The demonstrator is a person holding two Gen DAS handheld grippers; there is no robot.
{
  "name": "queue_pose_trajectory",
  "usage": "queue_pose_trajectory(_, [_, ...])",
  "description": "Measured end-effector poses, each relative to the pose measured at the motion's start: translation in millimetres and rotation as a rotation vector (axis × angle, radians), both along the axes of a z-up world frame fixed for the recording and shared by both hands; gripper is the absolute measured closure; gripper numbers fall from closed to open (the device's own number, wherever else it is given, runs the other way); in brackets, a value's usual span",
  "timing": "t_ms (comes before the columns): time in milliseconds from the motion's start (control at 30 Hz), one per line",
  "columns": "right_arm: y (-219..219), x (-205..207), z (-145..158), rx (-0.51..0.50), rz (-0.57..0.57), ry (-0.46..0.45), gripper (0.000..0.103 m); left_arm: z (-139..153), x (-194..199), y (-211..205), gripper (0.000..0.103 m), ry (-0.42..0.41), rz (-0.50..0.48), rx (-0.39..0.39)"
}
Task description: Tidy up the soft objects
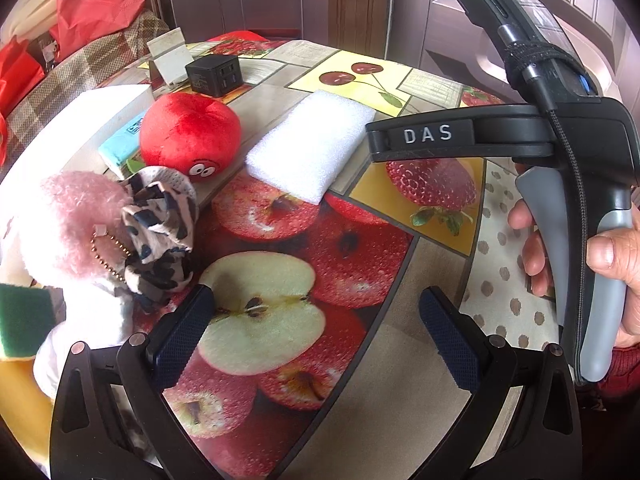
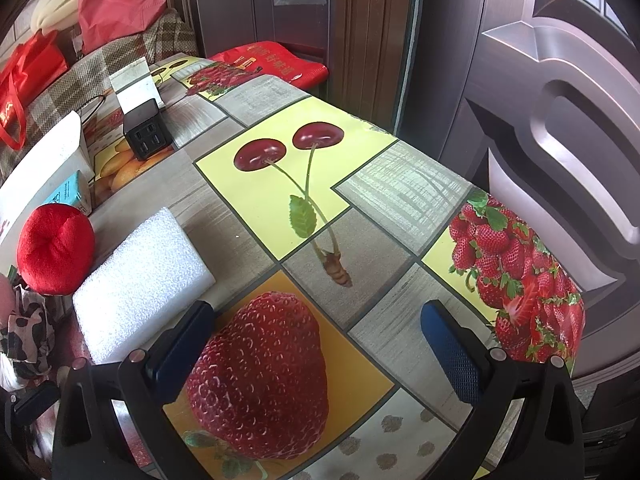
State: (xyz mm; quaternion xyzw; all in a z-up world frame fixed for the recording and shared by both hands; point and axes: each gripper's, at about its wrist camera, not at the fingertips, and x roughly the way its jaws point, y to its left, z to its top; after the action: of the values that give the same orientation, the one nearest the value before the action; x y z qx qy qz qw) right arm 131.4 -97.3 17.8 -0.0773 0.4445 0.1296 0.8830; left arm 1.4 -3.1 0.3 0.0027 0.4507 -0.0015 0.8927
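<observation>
red plush apple toy (image 1: 190,136) sits beside the white foam block (image 1: 310,146) on the fruit-print tablecloth (image 2: 360,208); left gripper (image 1: 316,320) and right gripper (image 2: 318,334) both gape wide, holding nothing.

Tablecloth (image 2: 372,216) bare rightward; foam block (image 2: 140,280), red plush (image 2: 54,248) (perhaps touching) crowd left.

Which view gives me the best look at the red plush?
The left wrist view: the red plush sits whole and unobstructed, its eyes facing the camera. The right wrist view shows it whole too, but at the distorted left edge, eyes out of sight.
</observation>
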Motion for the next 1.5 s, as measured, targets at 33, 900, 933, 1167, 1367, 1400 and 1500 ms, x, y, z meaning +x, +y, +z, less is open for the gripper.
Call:
queue_pose_trajectory(33, [-0.1, -0.2, 0.0, 0.000, 0.000, 0.000, 0.000, -0.4, -1.7, -1.4, 0.001, -0.001, -0.001, 0.000])
queue_pose_trajectory(900, [-25.8, -23.4, 24.9, 0.384, 0.245, -0.066, 0.000, 69.0, -151.0, 84.8, 0.000, -0.335, 0.235, -0.126])
queue_pose_trajectory(933, [-23.5, -29.5, 28.6, 0.419, 0.316, -0.077, 0.000, 63.5, -165.1, 100.5, 0.000, -0.305, 0.288, -0.109])
queue_pose_trajectory(1167, [41.9, -68.4, 40.9, 0.349, 0.657, -0.041, 0.000, 7.6, -190.6, 150.7, 0.000, -0.049, 0.428, -0.011])
queue_pose_trajectory(1367, [103.5, -93.7, 14.9, 0.169, 0.817, -0.023, 0.005, 13.1, -179.6, 141.0, 0.000, -0.046, 0.361, 0.009])
queue_pose_trajectory(1400, [108.5, -93.1, 11.2, 0.156, 0.816, -0.014, 0.012, 14.2, -177.9, 139.0, 0.000, -0.048, 0.354, 0.017])
queue_pose_trajectory(1500, [114.9, -86.0, 2.8, 0.177, 0.814, 0.045, 0.024, 19.0, -179.9, 136.8, 0.001, -0.063, 0.317, -0.020])
